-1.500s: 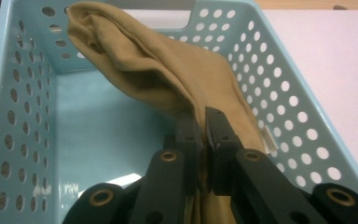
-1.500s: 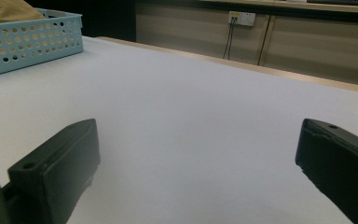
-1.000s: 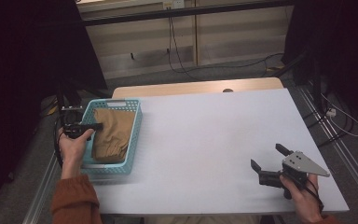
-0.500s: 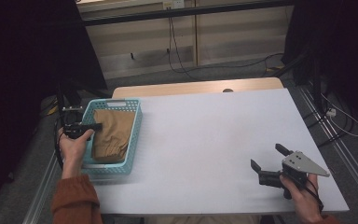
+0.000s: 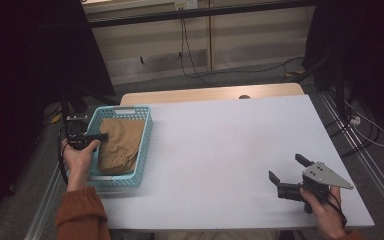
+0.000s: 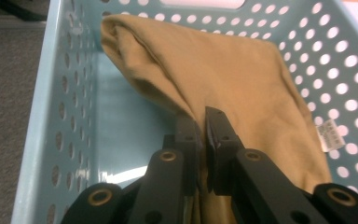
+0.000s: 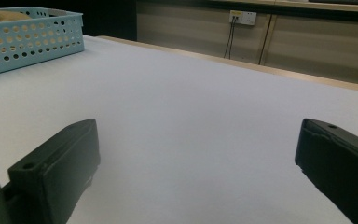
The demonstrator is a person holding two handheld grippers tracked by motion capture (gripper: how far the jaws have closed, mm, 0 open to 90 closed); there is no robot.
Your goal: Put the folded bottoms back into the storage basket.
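Tan cloth [image 6: 223, 79] soft, creased, pinched by left gripper [image 6: 204, 122] inside perforated basket [image 6: 51, 116]; right gripper [image 7: 196, 154] spread wide.

Lab-style recording workspace, white desk [image 5: 220, 150] on metal framing, black curtains [image 5: 30, 60] at both sides, loose cables [image 5: 195, 55] on grey floor, wall socket [image 7: 242, 17]

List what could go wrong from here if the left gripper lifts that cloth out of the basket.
1. The left gripper pinches only a thin fold at the edge of the tan cloth, so the fold might slip free.
2. The cloth fills much of the light blue basket, so the basket may drag or tip.
3. The right gripper sits open far across the table, too far to steady it quickly.
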